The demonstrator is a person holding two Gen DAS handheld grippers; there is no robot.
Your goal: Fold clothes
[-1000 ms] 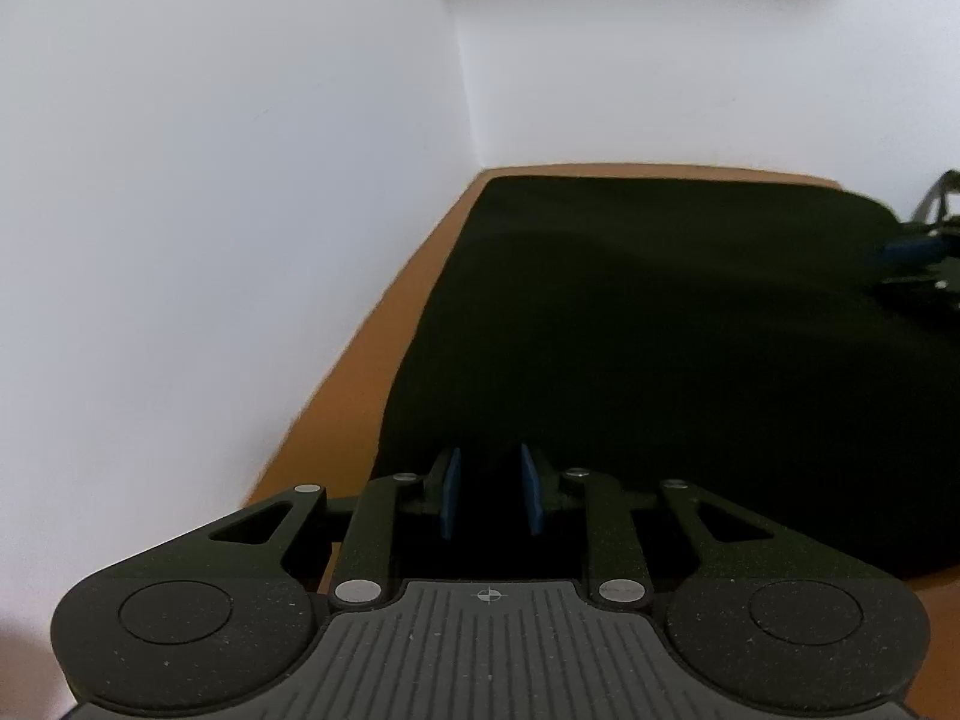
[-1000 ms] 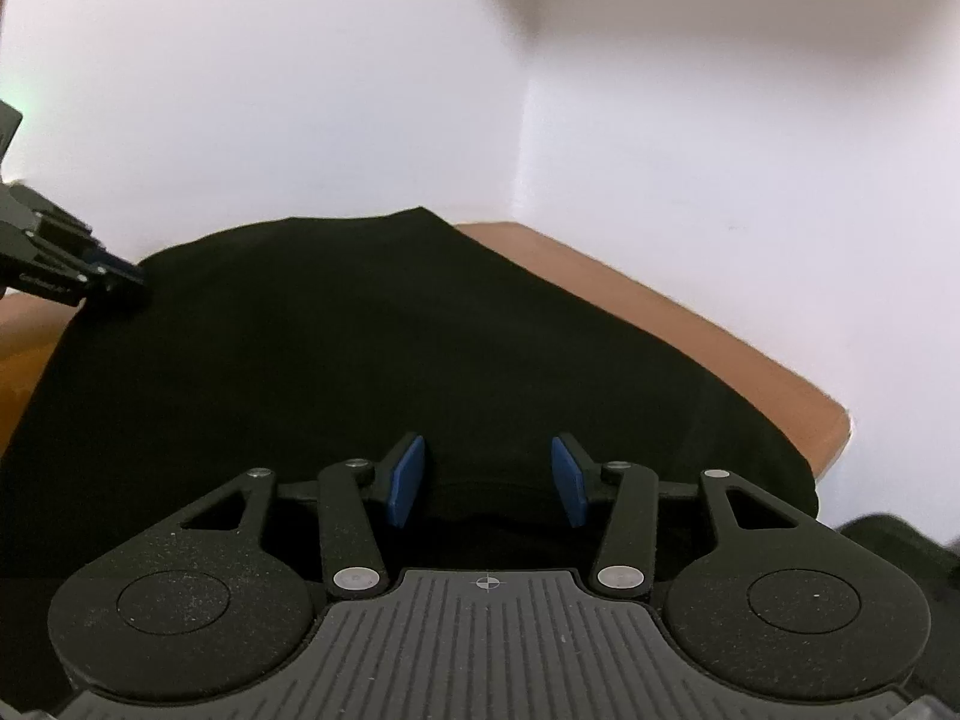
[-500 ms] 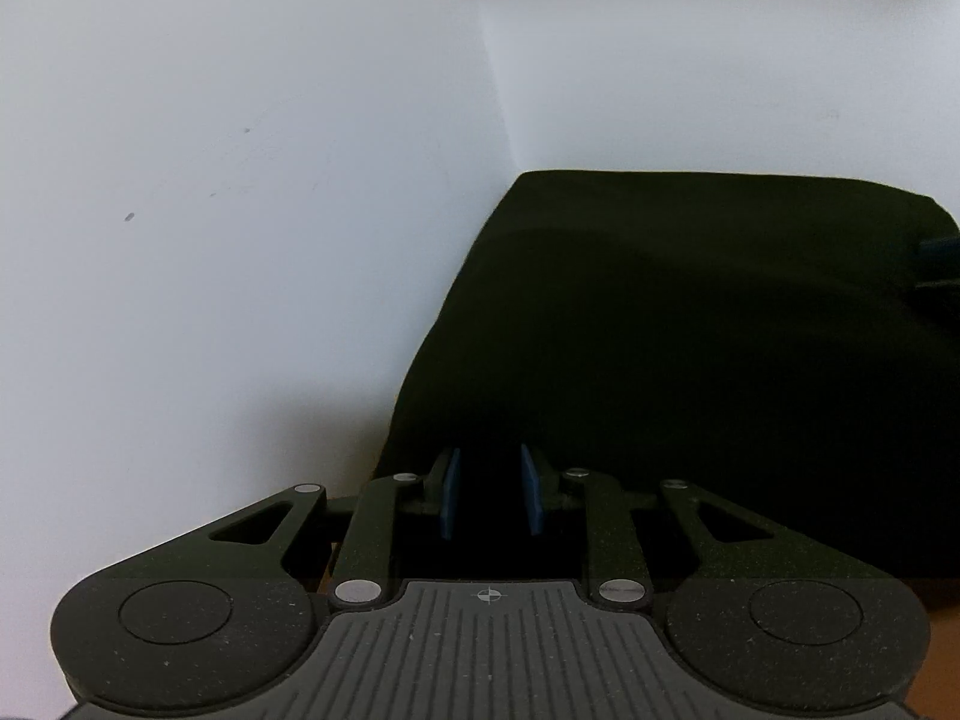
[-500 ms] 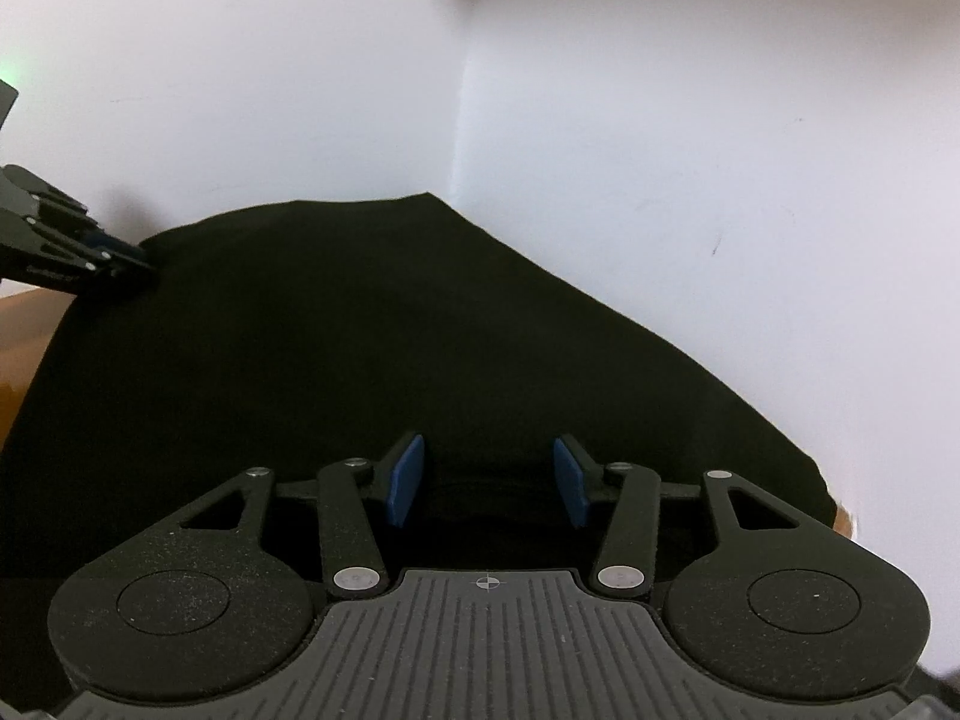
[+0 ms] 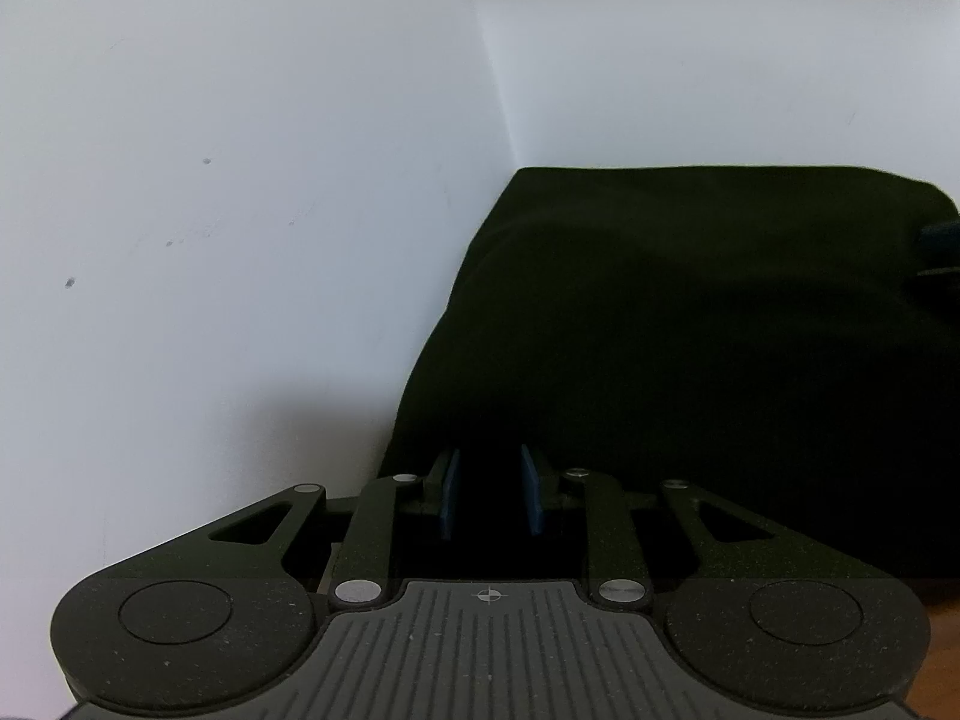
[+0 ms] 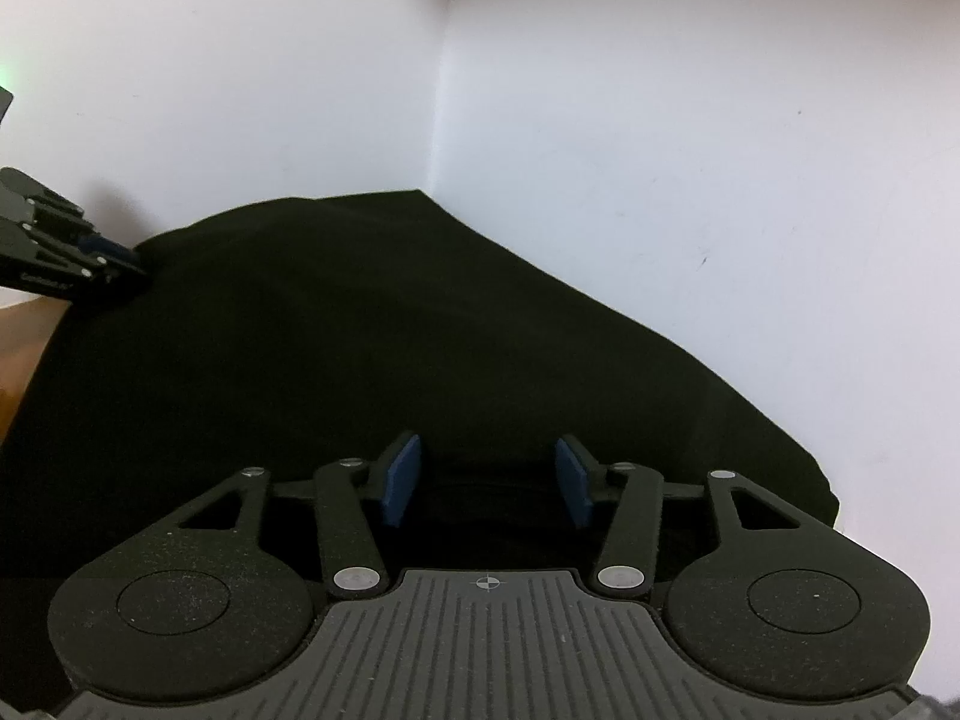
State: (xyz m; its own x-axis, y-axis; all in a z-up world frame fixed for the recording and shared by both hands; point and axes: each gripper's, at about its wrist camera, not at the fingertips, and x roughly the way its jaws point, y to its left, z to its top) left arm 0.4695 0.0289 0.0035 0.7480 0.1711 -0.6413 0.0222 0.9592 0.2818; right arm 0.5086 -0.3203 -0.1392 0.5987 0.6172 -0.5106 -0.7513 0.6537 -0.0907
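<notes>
A black garment (image 5: 690,312) lies spread over a brown table (image 5: 942,630), reaching the white walls. My left gripper (image 5: 487,462) is at the garment's near left edge, its blue pads narrow with dark cloth filling the gap. In the right wrist view the left gripper (image 6: 129,261) has its tips on the garment's (image 6: 360,330) far left edge. My right gripper (image 6: 487,456) sits low over the near edge and its jaws are opening, pads apart with cloth lying between and below them. A blue pad of the right gripper (image 5: 939,240) shows at the frame's right edge.
White walls (image 5: 240,180) meet in a corner right behind the garment and close it in on two sides (image 6: 660,150). Bare table wood (image 6: 30,336) shows only at the left edge of the right wrist view and low right in the left wrist view.
Both grippers moved toward the walls and the garment came along, covering the strip of table that showed beside the wall. The right gripper's pads have spread wider. The left pads keep the same gap.
</notes>
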